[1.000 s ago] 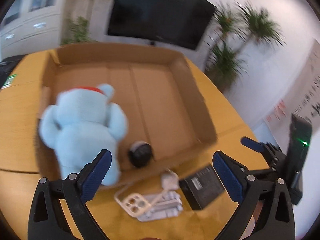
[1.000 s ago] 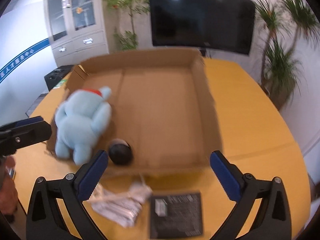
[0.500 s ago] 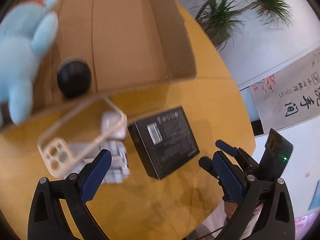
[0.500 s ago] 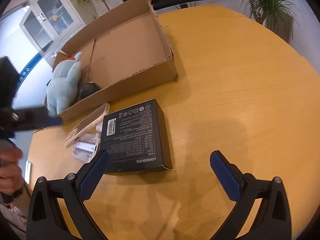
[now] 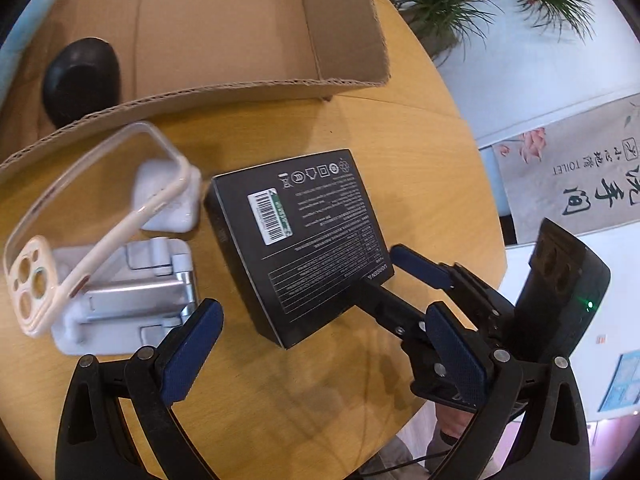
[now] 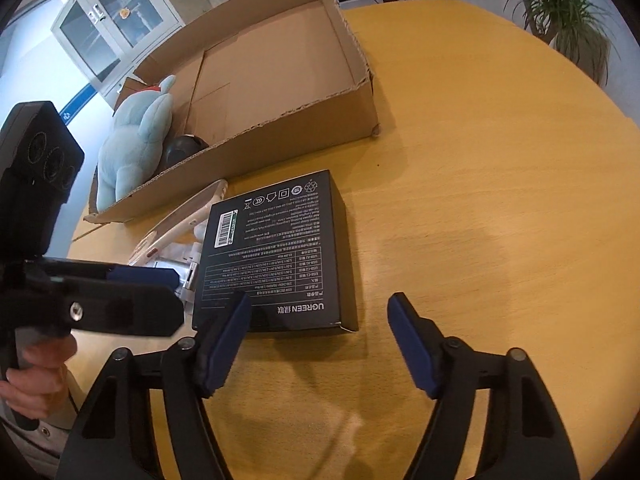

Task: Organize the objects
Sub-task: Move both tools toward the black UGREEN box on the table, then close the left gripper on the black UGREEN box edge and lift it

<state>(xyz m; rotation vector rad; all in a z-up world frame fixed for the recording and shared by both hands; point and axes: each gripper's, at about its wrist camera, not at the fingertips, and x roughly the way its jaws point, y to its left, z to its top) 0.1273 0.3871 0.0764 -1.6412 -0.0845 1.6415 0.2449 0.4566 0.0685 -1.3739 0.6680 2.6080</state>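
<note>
While the yellow wooden counter (image 6: 500, 160) carries everything in sight, the far left in the right wrist view is taken by a pale blue plush toy (image 6: 132, 148) lying inside an open cardboard box (image 6: 280, 80), with a round black object (image 6: 182, 150) just beside it in the same box. Outside the box's near wall, a cream phone case (image 5: 92, 216) rests tilted on a white folding stand (image 5: 128, 296). The left tongs (image 5: 320, 352) hang above the counter with their blue pads wide apart and nothing gripped. Just right of the stand lies a flat black box (image 5: 304, 240), label side up. The right tongs (image 6: 320, 340) are closing; their left pad sits over the black box's near left corner, the right pad clear of it over bare counter, so nothing is pinched.
</note>
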